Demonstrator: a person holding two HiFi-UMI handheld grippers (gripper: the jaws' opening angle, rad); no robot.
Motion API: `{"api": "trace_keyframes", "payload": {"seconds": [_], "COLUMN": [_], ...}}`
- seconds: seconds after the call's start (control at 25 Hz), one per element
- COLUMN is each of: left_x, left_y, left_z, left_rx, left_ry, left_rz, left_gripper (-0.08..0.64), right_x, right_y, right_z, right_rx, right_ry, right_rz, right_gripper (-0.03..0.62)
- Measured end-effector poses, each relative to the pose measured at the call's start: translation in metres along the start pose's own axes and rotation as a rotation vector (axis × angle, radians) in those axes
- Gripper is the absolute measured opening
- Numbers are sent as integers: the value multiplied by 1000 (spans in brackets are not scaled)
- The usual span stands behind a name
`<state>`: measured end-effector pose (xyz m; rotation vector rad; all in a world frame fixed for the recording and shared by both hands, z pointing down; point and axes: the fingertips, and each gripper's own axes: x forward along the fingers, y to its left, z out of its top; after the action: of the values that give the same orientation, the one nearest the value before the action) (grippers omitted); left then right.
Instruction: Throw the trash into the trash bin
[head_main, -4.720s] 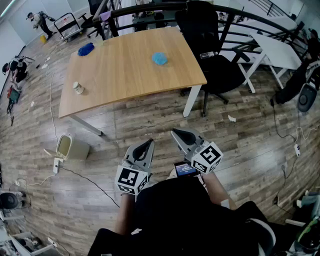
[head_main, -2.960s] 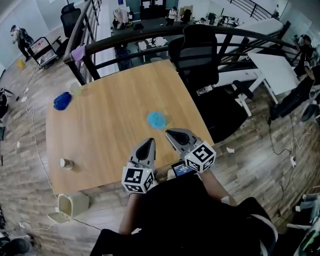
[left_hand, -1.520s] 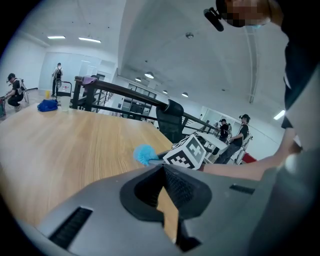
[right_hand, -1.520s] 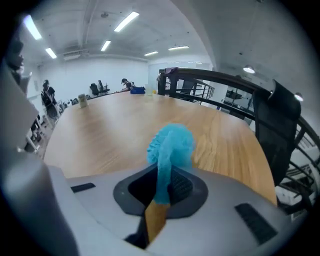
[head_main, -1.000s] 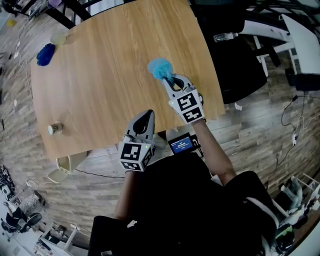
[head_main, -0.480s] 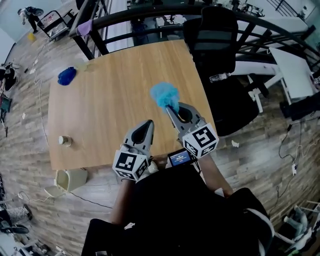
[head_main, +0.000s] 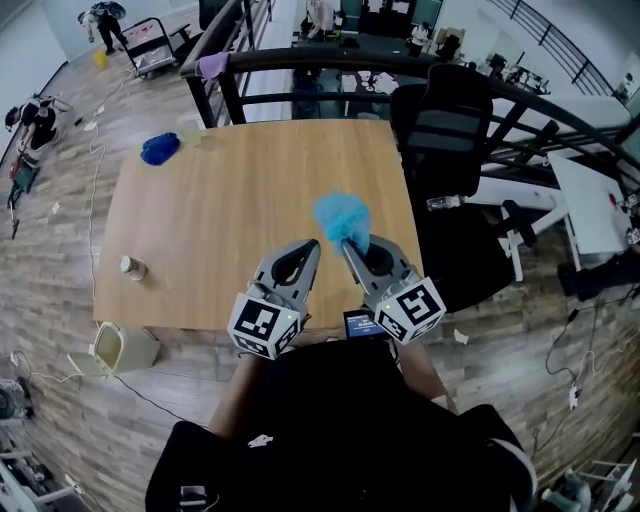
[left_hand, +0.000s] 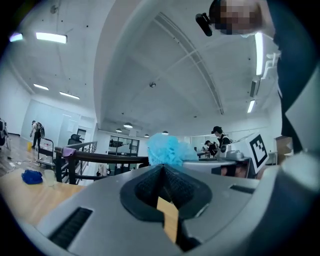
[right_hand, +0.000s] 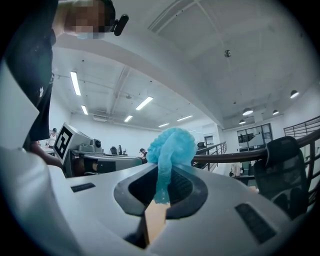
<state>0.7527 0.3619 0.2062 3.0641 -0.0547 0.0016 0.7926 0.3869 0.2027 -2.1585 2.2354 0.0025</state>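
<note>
- Trash wad (head_main: 342, 218), a fluffy light-blue clump, is held in the air at the tip of the right gripper (head_main: 350, 246), mid-frame in the head view. From above it overlaps the near edge of the wooden table (head_main: 230, 230).
- Right gripper view: jaws clamped on a thin strand of the wad, with the bulk of it billowing out past the tips.
- Left gripper (head_main: 312, 246) is just beside the right one, to its left in the frame. Its jaws are pressed together with nothing between them.
- Trash bin (head_main: 118, 347), pale, stands on the wood floor at lower left of the head view, near the table's near-left corner and well apart from both grippers.
- Dark-blue clump (head_main: 160, 149) lies on the table's far-left corner, upper left of frame.
- Small pale object (head_main: 131, 267) sits near the table's left edge, possibly a cup; too small to tell.
- Black office chair (head_main: 450, 120) is at the table's right side, upper right of frame, and a dark railing (head_main: 300, 58) runs across the top.
</note>
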Motion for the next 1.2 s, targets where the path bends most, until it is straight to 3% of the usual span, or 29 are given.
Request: {"api": "trace_keyframes", "payload": {"seconds": [0.12, 0.28, 0.6, 0.88, 1.04, 1.2], "left_x": [4, 5, -26, -79, -138, -207], "left_y": [-10, -14, -9, 32, 53, 73], "left_z": [0, 5, -30, -52, -57, -61], "left_rx": [30, 12, 31, -12, -28, -46], "left_ry": [7, -30, 76, 138, 169, 187], "left_rz": [-4, 6, 109, 328, 514, 713], "left_gripper": [-3, -3, -3, -3, -3, -3], "right_x": [-2, 1, 7, 58, 94, 125], "right_y": [0, -3, 12, 66, 118, 184], "right_z": [3, 2, -39, -73, -75, -64], "right_rx": [0, 6, 82, 146, 156, 81], "right_ry": [-6, -7, 20, 60, 62, 57], "right_rz": [24, 57, 120, 331, 504, 673], "right_gripper": [11, 11, 11, 11, 11, 11]}}
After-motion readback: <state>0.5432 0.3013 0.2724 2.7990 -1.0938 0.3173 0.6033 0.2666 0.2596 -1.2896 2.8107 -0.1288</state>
